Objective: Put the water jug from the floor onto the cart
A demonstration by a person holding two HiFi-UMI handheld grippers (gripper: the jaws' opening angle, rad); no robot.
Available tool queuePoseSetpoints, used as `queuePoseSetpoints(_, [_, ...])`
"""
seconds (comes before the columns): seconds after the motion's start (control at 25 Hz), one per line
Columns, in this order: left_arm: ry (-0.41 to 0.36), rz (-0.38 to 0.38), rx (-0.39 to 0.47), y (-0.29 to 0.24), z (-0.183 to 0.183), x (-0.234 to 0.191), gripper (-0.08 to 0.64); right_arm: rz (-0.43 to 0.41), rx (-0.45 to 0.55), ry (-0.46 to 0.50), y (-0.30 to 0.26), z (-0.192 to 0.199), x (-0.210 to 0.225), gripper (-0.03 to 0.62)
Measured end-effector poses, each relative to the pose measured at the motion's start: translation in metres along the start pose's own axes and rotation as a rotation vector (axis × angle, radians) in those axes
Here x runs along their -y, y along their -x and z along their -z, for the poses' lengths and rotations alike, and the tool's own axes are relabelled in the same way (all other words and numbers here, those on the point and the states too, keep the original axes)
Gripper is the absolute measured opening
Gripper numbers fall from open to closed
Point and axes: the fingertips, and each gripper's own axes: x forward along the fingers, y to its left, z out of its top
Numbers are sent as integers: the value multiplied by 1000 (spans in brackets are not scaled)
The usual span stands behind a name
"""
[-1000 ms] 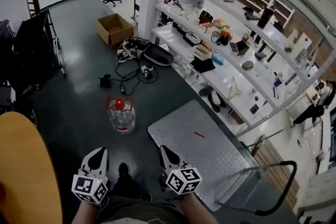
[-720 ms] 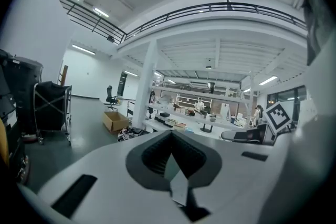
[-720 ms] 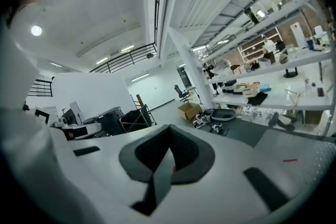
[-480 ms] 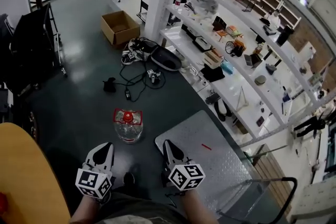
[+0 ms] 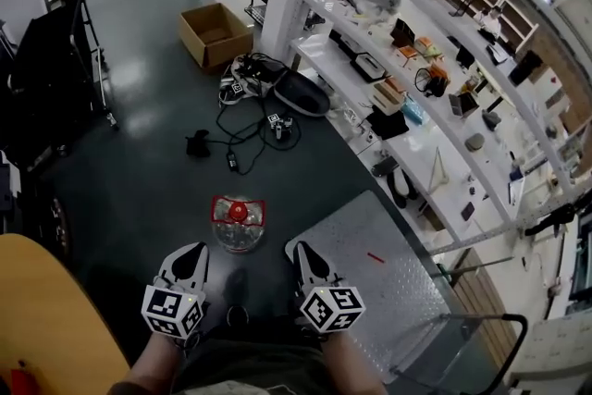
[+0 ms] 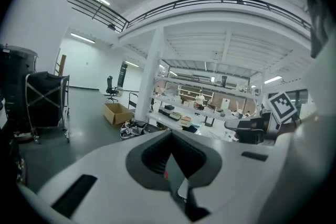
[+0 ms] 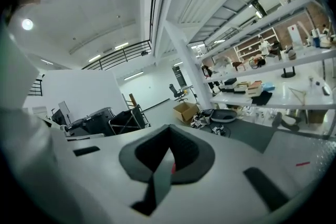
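Left gripper [image 5: 191,254]: jaws closed together, nothing between them.
Right gripper [image 5: 303,252]: jaws closed together, nothing held.
Jug [image 5: 238,223]: clear, red cap, upright on the floor [image 5: 139,153], just ahead of both grippers and between them, untouched.
Cart [image 5: 398,301]: metal deck, just right of the jug, bare but for a small red mark.
Beyond: cables [image 5: 250,129], box [image 5: 215,34], shelves [image 5: 416,106].
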Motion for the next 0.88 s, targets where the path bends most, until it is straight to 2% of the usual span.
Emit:
queuePoseSetpoints(0.28, [13,-21,-15,-28,2,-17,5,26,-10,-22,-32,2,25,-11])
queuePoseSetpoints(0.44, [25,-53,-29,-46,9,-31,5,23,-25,-3,-66,8,42,-9])
queuePoseSetpoints(0.68, [47,-112,-39,-79,13,-55,5,23,-88,-24,-121,26,72,-9])
queuePoseSetpoints(0.88, [65,-152,-56,-118,24,-73,5,18,-209,-5,-167,62,95,-9])
